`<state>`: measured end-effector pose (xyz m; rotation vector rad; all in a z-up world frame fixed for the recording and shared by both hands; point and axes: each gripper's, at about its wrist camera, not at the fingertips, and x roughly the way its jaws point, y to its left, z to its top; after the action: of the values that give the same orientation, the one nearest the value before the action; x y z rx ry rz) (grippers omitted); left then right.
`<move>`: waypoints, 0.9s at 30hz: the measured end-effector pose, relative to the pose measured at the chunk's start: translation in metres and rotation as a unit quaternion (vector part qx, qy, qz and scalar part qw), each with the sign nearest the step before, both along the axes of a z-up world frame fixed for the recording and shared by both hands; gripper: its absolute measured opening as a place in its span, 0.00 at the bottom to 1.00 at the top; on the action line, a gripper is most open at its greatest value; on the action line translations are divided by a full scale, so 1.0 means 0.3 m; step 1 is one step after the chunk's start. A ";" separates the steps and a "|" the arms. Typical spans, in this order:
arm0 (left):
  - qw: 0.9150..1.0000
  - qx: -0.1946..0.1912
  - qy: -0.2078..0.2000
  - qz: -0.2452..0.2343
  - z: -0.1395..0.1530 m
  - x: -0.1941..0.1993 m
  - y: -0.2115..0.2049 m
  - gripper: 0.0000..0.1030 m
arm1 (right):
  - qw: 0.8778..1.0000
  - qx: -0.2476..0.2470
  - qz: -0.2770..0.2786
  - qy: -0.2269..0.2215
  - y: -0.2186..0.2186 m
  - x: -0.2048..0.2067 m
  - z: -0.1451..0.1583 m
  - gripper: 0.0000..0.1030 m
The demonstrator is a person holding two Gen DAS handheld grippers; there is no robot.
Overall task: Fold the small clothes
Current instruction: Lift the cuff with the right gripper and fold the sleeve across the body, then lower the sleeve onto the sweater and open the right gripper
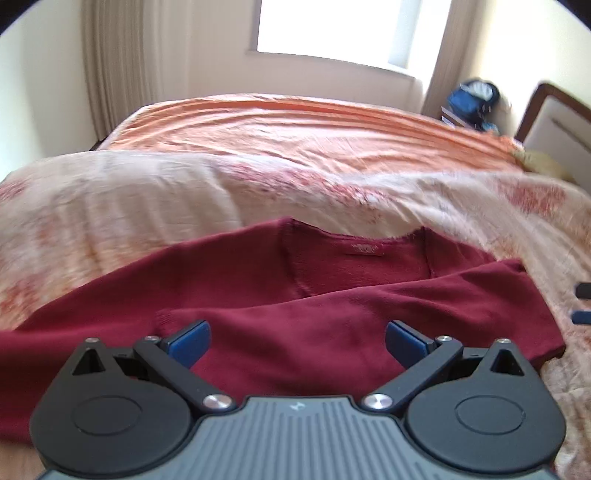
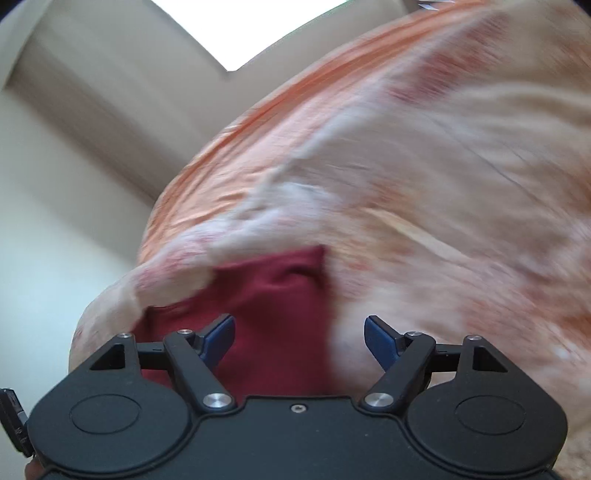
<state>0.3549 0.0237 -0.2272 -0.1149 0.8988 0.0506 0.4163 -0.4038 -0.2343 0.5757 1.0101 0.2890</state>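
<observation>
Left wrist view: my left gripper (image 1: 297, 341) hangs over a dark red sweater (image 1: 280, 295), blue pads spread wide, nothing between them but air. The sweater lies flat on a cream and pink patterned blanket (image 1: 129, 206), neckline and label facing away from me, one sleeve folded across the chest. Beyond it I see an orange bedsheet (image 1: 295, 129), a curtain (image 1: 118, 66), a bright window (image 1: 347, 29), a blue bag (image 1: 472, 99) in the corner.

Right wrist view: heavily blurred. My right gripper (image 2: 299, 341) has its jaws apart, gripping nothing. Part of the sweater (image 2: 273, 314) shows below and between the fingers, the blanket (image 2: 443, 184) filling the rest.
</observation>
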 end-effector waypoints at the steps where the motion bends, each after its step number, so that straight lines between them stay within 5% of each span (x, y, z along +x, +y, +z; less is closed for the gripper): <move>1: 1.000 0.005 0.007 -0.001 -0.015 0.019 -0.013 1.00 | 1.000 0.014 -0.003 0.011 -0.021 -0.005 -0.032 0.75; 5: 0.999 0.022 0.031 0.002 -0.061 0.070 -0.033 1.00 | 0.997 0.051 0.019 0.051 -0.002 -0.033 -0.159 0.67; 7: 0.999 0.032 0.041 0.001 -0.076 0.082 -0.037 1.00 | 0.995 0.055 0.032 0.071 0.015 -0.043 -0.215 0.40; 8: 0.998 0.037 0.044 -0.001 -0.080 0.087 -0.038 1.00 | 0.994 0.068 0.041 0.074 0.026 -0.048 -0.232 0.14; 13: 0.997 0.057 0.039 -0.030 -0.050 0.117 -0.095 1.00 | 0.991 0.099 0.030 0.080 -0.025 -0.116 -0.235 0.14; 17: 0.993 0.027 0.021 -0.117 0.026 0.204 -0.260 1.00 | 0.994 0.087 0.038 0.054 -0.018 -0.118 -0.221 0.30; 20: 0.981 0.005 0.019 -0.193 0.062 0.313 -0.429 1.00 | 0.996 0.079 0.028 0.029 -0.030 -0.123 -0.199 0.56; 23: 0.969 -0.011 0.027 -0.246 0.069 0.432 -0.579 1.00 | 0.995 0.088 0.028 0.024 -0.034 -0.128 -0.215 0.57; 27: 0.955 0.015 0.049 -0.293 0.029 0.536 -0.727 1.00 | 0.995 0.095 0.032 0.022 -0.037 -0.108 -0.261 0.57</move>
<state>0.5158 -0.1945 -0.2185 0.1872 1.0018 -0.4867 0.3838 -0.4147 -0.3128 0.7256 1.0513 0.4348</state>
